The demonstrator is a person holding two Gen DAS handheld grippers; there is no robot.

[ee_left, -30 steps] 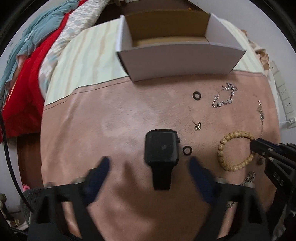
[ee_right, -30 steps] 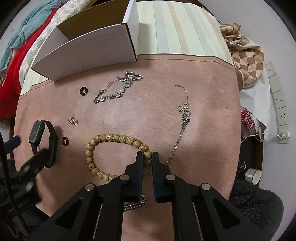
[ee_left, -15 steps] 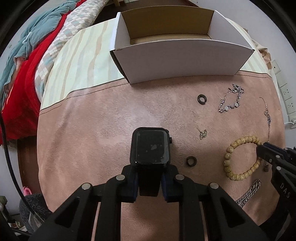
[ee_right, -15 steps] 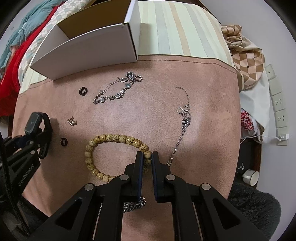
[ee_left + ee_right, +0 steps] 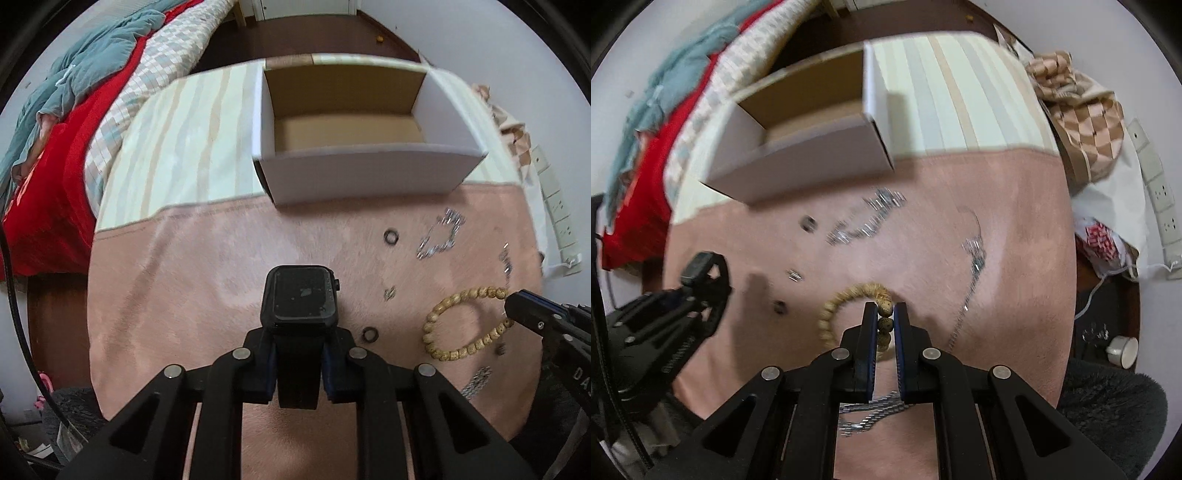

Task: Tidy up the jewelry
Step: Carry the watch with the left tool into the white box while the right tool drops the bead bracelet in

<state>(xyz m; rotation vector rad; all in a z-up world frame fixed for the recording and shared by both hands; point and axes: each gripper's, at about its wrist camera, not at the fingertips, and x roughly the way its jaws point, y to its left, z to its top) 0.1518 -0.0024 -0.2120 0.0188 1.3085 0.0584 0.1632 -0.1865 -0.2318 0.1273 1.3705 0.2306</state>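
The watch (image 5: 300,301) is held tight by the left gripper (image 5: 299,363), the beads (image 5: 882,314) are pinched by the right gripper (image 5: 885,325), and nothing is seen yet in the box (image 5: 354,177) ahead.

Two wrist cameras, both low over my pink surface (image 5: 184,295)

My left camera looks forward along my left gripper (image 5: 299,365) toward the open box (image 5: 362,177) straight ahead, close above the cloth. My right camera sits further right, facing the same way, with the box (image 5: 812,162) up to its left. Both share the box, the bead bracelet (image 5: 461,325) and, though blurred, probably the same chains; each view catches the other gripper at its edge.
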